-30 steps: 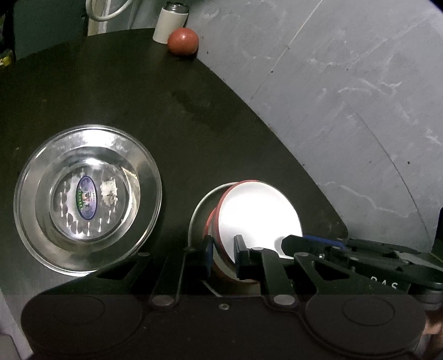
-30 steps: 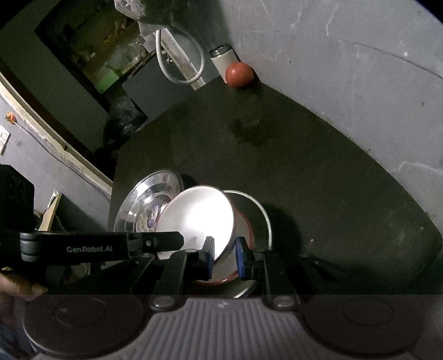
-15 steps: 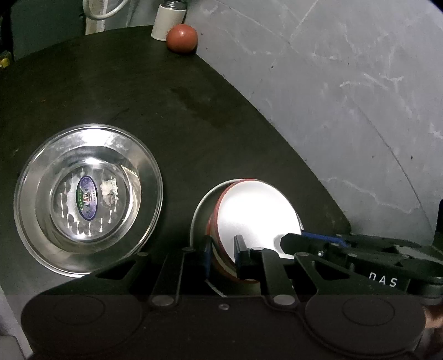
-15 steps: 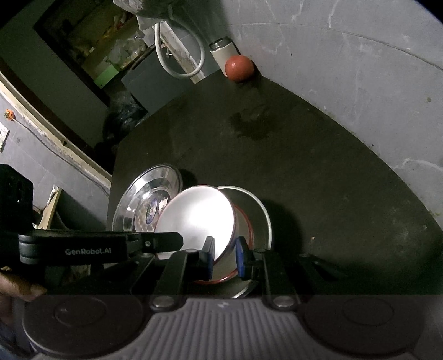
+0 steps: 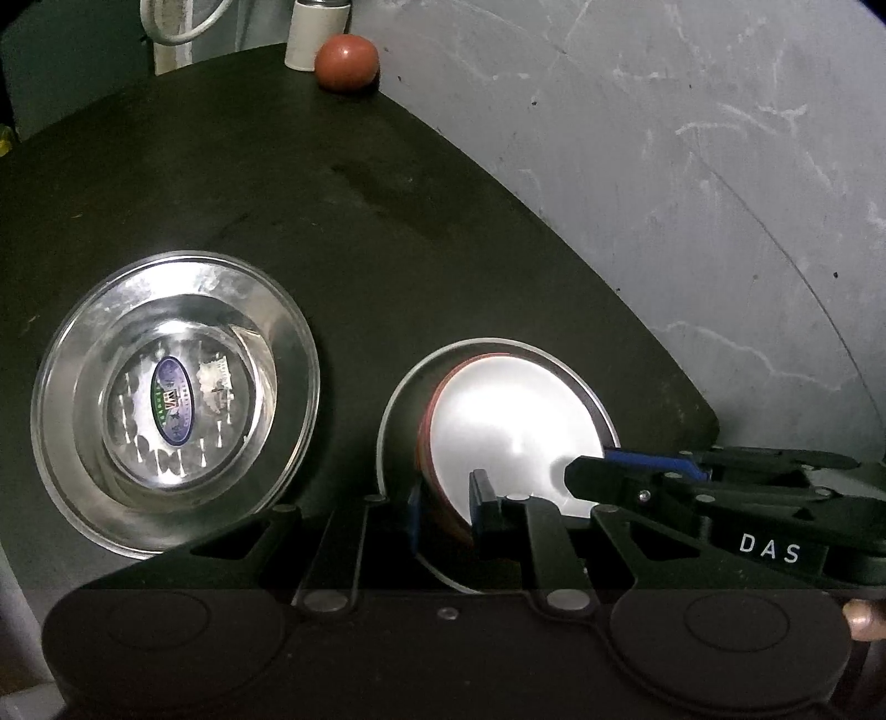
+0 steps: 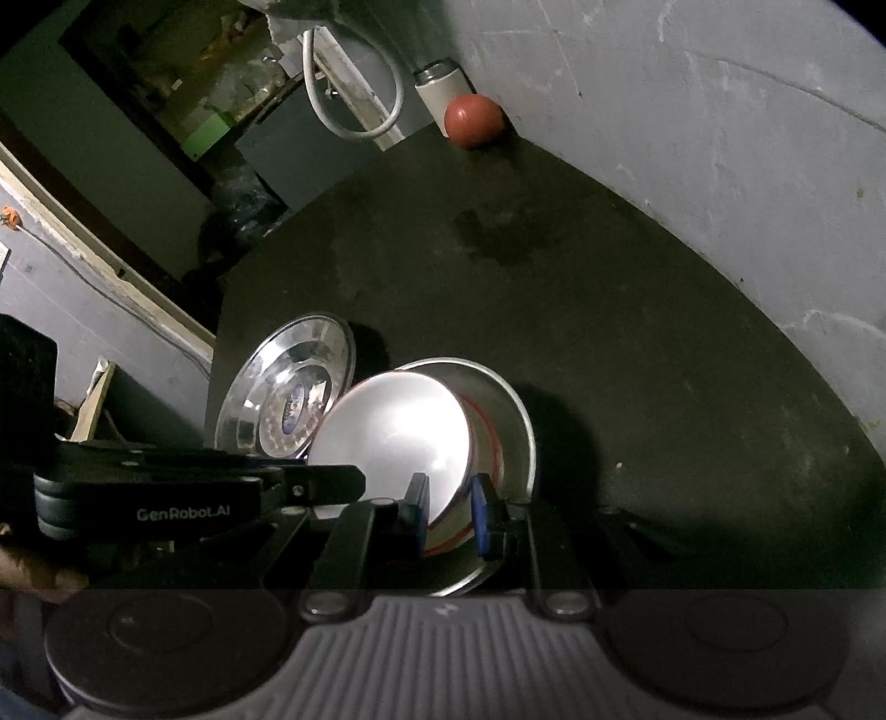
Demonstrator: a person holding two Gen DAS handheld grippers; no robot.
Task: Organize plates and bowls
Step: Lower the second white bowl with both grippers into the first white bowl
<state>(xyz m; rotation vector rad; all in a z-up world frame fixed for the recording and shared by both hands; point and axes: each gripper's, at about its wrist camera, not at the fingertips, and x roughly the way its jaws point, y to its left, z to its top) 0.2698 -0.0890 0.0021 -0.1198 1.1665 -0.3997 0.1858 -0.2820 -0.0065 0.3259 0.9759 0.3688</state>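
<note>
A white bowl with a red outside (image 5: pixel 509 426) sits inside a shallow steel plate (image 5: pixel 398 399) on the dark round table. My left gripper (image 5: pixel 446 515) is shut on the bowl's near rim. My right gripper (image 6: pixel 449 515) is shut on the opposite rim of the same bowl (image 6: pixel 398 432), which sits low in the steel plate (image 6: pixel 515 421). A second steel plate with a blue sticker (image 5: pixel 171 410) lies to the left; it also shows in the right wrist view (image 6: pixel 288 399).
A red ball (image 5: pixel 348 61) and a white cylinder (image 5: pixel 313 27) stand at the table's far edge by the grey wall; both show in the right wrist view, the ball (image 6: pixel 473 119) and cylinder (image 6: pixel 440 88). The table (image 6: pixel 609 310) ends close on the right.
The bowl, held by both grippers, has come down into the steel plate beneath it. Both grippers stay shut on its rim.
</note>
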